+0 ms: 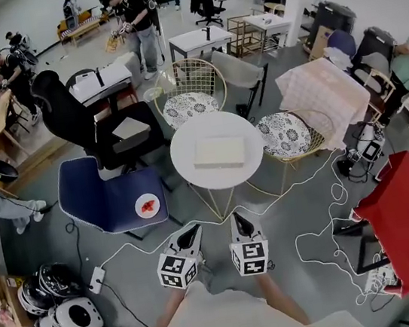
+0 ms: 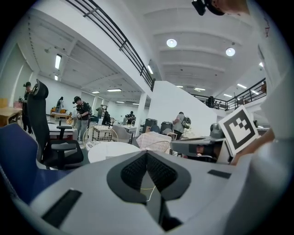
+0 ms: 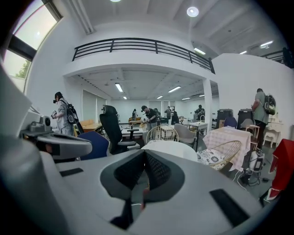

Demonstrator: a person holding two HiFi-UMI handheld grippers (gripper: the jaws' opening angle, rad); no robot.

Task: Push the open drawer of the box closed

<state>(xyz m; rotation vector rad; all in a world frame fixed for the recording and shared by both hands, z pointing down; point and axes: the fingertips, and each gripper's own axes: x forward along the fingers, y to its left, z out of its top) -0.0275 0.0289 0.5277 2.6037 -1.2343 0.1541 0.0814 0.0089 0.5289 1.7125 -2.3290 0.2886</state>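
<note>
A flat cream box (image 1: 219, 152) lies on the round white table (image 1: 190, 170) in the middle of the head view. From here I cannot tell how its drawer stands. Both grippers hang in the air short of the table, close to the person's body, and touch nothing. The left gripper (image 1: 192, 233) points at the table's near edge, jaws closed together with nothing between them. The right gripper (image 1: 239, 221) sits beside it, also shut and empty. The white table (image 2: 110, 149) shows beyond the left gripper (image 2: 147, 153), and the table (image 3: 172, 148) lies ahead of the right gripper (image 3: 145, 153).
A blue chair (image 1: 95, 194) carrying a small plate (image 1: 147, 205) stands left of the table. Wire chairs with patterned cushions (image 1: 190, 106) (image 1: 285, 133) ring its far and right sides. Cables (image 1: 327, 217) run over the floor. Helmets (image 1: 60, 317) pile at lower left; a red cloth (image 1: 399, 214) at right.
</note>
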